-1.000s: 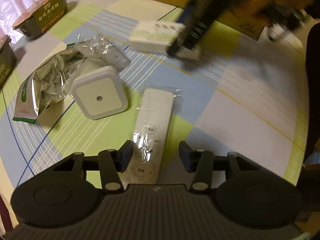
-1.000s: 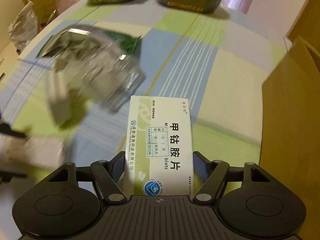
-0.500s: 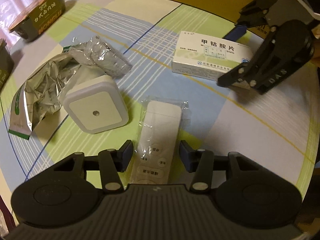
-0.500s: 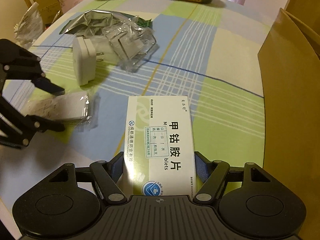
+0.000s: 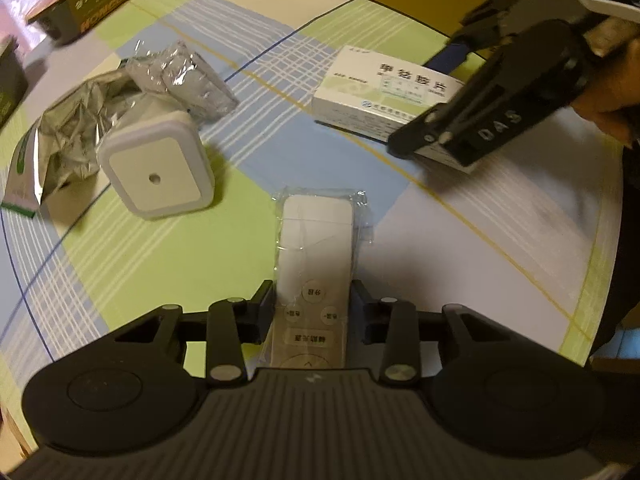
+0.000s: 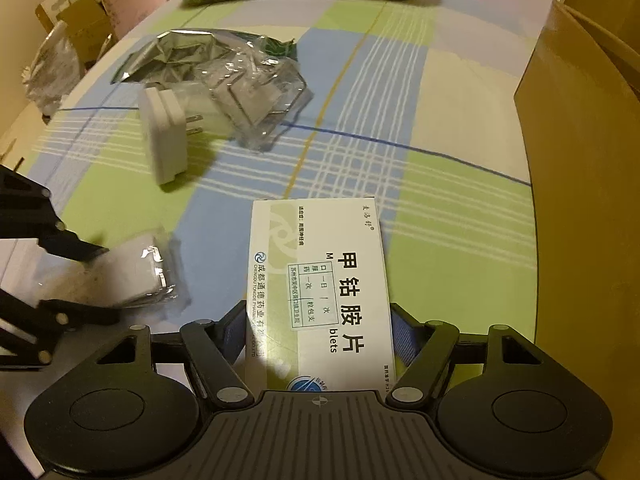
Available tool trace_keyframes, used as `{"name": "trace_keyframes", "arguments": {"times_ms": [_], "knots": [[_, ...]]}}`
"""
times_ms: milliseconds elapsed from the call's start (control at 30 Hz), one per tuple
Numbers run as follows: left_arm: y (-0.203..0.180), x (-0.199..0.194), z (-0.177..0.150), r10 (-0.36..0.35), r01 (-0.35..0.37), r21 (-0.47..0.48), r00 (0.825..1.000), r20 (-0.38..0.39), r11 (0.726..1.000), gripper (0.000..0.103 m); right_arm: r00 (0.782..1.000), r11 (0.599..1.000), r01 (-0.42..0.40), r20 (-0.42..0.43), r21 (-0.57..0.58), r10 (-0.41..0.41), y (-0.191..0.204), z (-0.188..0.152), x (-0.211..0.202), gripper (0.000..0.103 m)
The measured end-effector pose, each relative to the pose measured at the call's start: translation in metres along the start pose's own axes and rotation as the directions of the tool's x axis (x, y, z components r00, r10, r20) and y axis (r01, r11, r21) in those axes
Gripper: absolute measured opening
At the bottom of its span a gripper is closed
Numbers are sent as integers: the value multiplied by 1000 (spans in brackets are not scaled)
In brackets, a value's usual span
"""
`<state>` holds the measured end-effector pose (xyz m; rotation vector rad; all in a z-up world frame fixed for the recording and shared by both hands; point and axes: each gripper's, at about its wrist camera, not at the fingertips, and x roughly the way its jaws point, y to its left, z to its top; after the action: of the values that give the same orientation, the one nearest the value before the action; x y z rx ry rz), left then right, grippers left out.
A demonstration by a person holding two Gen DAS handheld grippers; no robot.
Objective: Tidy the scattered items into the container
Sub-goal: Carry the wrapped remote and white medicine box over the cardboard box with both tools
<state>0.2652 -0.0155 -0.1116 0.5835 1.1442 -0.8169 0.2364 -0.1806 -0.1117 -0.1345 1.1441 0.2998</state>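
Between my left tongs [image 5: 312,304] sits the remote [image 5: 314,276], between my right tongs [image 6: 318,330] the pillbox [image 6: 320,280], both nearly clamped; next, lift each into the box [image 6: 580,168] beside.

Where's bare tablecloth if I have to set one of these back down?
Free: the pale stretch right of the wrapped remote, below the medicine box; also the strip between that box and the cardboard box. Crowded: around the night light, clear wrapper and foil bag.
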Motion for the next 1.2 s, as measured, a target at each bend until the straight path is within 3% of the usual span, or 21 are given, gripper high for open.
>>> {"name": "trace_keyframes", "arguments": {"times_ms": [267, 500, 967, 1200], "knots": [[-25, -20, -8, -10, 10, -71, 1000, 9, 997, 33, 997, 995, -13, 74, 100, 5, -1, -32, -59, 73], [-53, -52, 4, 12, -7, -101, 998, 56, 995, 33, 989, 986, 0, 145, 164, -24, -8, -56, -112, 73], [-102, -96, 50, 28, -21, -49, 989, 147, 999, 33, 953, 965, 44, 280, 258, -118, -39, -85, -196, 73], [-123, -118, 95, 14, -13, -5, 978, 207, 1000, 33, 925, 953, 65, 341, 296, -169, -69, -83, -230, 73]]}}
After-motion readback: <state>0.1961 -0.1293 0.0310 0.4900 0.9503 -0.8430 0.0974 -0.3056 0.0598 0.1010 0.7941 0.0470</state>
